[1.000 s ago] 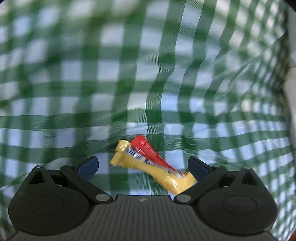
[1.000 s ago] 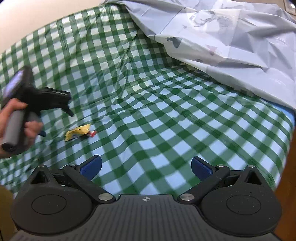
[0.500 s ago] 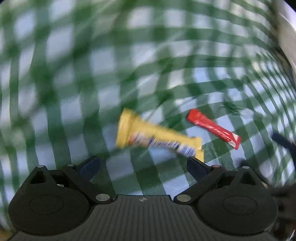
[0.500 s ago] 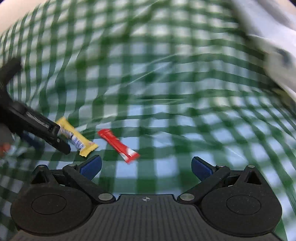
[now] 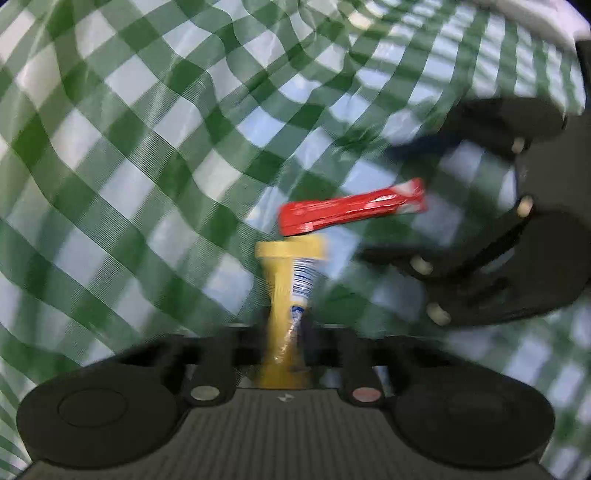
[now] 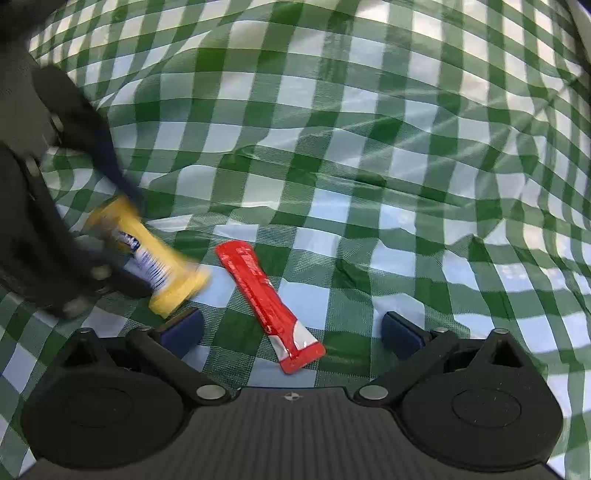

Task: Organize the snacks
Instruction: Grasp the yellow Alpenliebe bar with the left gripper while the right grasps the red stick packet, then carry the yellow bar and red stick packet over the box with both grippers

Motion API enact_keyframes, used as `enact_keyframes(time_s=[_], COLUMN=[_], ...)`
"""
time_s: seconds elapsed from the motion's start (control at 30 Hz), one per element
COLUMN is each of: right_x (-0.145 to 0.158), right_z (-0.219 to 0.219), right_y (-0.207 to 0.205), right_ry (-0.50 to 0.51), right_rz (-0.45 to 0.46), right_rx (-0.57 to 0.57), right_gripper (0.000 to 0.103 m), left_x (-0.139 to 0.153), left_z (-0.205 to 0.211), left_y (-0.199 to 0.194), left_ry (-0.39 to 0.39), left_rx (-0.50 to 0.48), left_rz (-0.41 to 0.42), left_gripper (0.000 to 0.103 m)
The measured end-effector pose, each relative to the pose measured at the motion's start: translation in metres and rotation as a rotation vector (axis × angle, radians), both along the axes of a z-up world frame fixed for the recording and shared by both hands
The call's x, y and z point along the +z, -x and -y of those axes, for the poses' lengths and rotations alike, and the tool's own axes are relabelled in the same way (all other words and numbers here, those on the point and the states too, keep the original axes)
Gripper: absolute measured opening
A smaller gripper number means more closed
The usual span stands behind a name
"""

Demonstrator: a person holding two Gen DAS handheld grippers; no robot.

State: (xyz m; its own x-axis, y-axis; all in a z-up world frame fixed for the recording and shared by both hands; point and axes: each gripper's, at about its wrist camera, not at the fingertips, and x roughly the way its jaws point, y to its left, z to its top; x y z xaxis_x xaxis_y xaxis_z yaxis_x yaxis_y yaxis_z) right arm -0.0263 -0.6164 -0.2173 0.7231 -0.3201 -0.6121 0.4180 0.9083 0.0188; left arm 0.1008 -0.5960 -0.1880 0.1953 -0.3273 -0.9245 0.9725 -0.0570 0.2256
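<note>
My left gripper (image 5: 286, 332) is shut on a yellow snack bar (image 5: 286, 295), which sticks out forward between its jaws. The bar also shows blurred in the right wrist view (image 6: 155, 266), held by the left gripper (image 6: 122, 236) at the left edge. A red snack packet (image 6: 267, 302) lies flat on the green checked cloth (image 6: 369, 147), between the open jaws of my right gripper (image 6: 291, 328). In the left wrist view the red packet (image 5: 351, 210) lies just beyond the yellow bar's tip, with the right gripper (image 5: 388, 201) open around its far end.
The green and white checked cloth (image 5: 147, 129) is rumpled with folds and covers the whole surface. A pale sheet edge (image 5: 535, 18) shows at the far top right of the left wrist view.
My left gripper has closed on the yellow bar, which now points forward. My right gripper has moved in low so the red packet sits between its open jaws.
</note>
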Motion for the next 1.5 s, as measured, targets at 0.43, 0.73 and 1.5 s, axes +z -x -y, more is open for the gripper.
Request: enact_keyframes(time_s=[0.43, 0.73, 1.5], right_x=[0.049, 0.112, 0.242], right_z=[-0.118, -0.254, -0.537], right_y=[0.130, 0.205, 0.229], right_ry=[-0.102, -0.285, -0.239], right_rz=[0.238, 0.279, 0.245], right_rx=[-0.197, -0.267, 0.116], right_gripper=[0.013, 0.013, 0.013], left_x=[0.090, 0.173, 0.276], left_z=[-0.186, -0.346, -0.681], left_y=[0.040, 0.128, 0.227], left_ry=[0.214, 0.291, 0.509], left_rx=[0.346, 0.476, 0.789], left_rz=[-0.216, -0.257, -0.067], left_gripper=[0.012, 0.012, 0.012])
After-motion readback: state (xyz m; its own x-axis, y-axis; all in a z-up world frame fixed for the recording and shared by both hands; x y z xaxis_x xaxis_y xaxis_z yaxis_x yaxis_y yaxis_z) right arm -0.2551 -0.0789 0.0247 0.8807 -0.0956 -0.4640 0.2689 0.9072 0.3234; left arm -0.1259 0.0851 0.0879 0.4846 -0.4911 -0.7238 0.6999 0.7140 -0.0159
